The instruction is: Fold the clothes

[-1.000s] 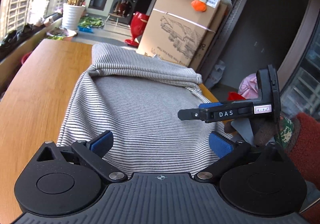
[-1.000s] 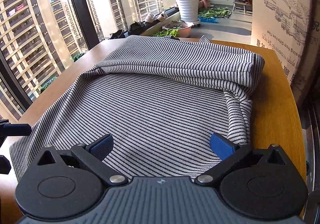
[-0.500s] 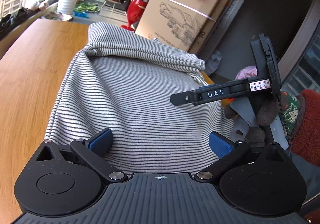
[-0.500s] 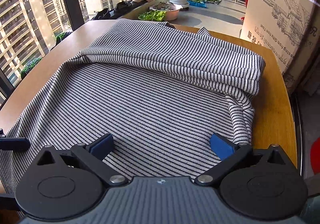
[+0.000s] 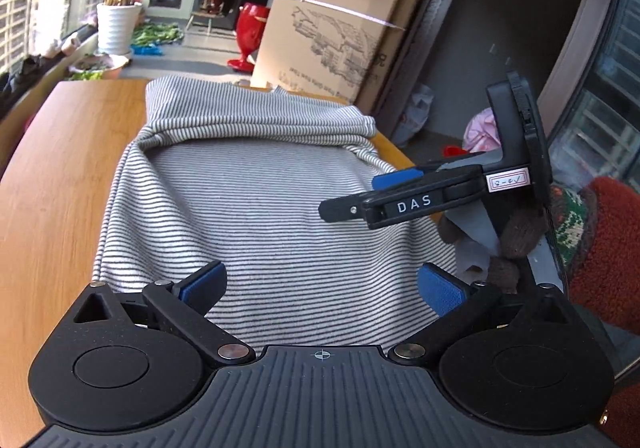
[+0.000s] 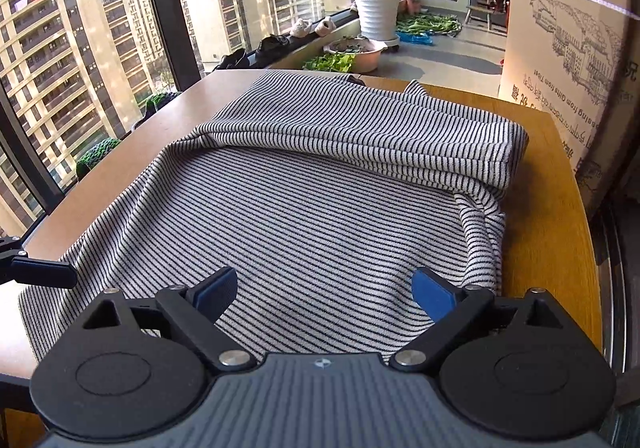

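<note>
- Progress looks partial: the striped garment (image 6: 320,216) lies spread over the wooden worktop (image 5: 60,176), with its far part already turned back on itself into a thick layered band (image 6: 380,132) that runs across near the worktop's far edge.
- Nearer cloth is a single flat layer reaching toward the near edge, with a loose rumpled side (image 6: 482,232) along the right edge.
- Left claw (image 5: 320,286) hangs above the near part of the cloth, its blue pads (image 5: 204,282) spread wide with nothing between them but the fabric below; it pinches nothing.
- Right claw (image 6: 324,290) is also over the near cloth, its jaws closing at this moment from a wide spread; no fold of fabric is visibly pressed between the pads yet.
- Judged from this, at least one more fold is left: the near hem would need to be picked up and carried over, and the right side tidied.
- Cardboard box (image 5: 340,36) stands beyond the far right corner, clear of the garment.
</note>
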Demonstrator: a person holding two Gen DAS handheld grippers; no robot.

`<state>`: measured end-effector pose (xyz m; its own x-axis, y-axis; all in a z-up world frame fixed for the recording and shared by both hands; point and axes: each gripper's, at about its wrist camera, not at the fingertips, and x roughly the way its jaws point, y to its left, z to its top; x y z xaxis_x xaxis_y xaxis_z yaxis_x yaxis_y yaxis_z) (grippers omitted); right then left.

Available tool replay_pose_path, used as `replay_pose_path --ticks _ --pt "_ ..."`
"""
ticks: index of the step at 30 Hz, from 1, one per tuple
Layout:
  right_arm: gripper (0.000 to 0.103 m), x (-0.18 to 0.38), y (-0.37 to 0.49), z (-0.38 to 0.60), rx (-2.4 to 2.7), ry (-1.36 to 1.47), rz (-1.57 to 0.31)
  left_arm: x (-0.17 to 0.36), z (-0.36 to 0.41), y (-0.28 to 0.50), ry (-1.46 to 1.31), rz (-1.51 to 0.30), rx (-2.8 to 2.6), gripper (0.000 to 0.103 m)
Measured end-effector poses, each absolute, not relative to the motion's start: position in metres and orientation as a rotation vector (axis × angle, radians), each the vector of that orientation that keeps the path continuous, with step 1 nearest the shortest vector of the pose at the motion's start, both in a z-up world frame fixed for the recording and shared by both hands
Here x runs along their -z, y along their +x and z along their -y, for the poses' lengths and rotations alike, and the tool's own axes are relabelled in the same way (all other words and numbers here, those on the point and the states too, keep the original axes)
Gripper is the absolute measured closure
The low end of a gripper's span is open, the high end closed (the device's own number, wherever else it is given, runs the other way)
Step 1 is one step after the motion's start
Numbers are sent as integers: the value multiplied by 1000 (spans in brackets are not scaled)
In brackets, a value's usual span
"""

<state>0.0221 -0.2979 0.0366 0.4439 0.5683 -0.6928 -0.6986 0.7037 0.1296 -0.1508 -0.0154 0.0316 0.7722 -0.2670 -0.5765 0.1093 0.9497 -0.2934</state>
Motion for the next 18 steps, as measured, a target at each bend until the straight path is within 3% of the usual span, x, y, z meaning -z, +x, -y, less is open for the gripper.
replay_pose_path --ticks 3,4,11,18 --pt "36 -42 51 294 -762 -116 -747 -24 11 -127 -244 -677 155 0" --pt "38 -39 54 294 -758 -103 -750 -21 10 -119 -242 -679 136 0" --pt "38 -5 60 261 -791 -102 -743 -11 11 -102 -230 -719 84 0" --pt "38 -5 46 241 -852 -150 -727 -17 18 -116 -223 -799 61 0"
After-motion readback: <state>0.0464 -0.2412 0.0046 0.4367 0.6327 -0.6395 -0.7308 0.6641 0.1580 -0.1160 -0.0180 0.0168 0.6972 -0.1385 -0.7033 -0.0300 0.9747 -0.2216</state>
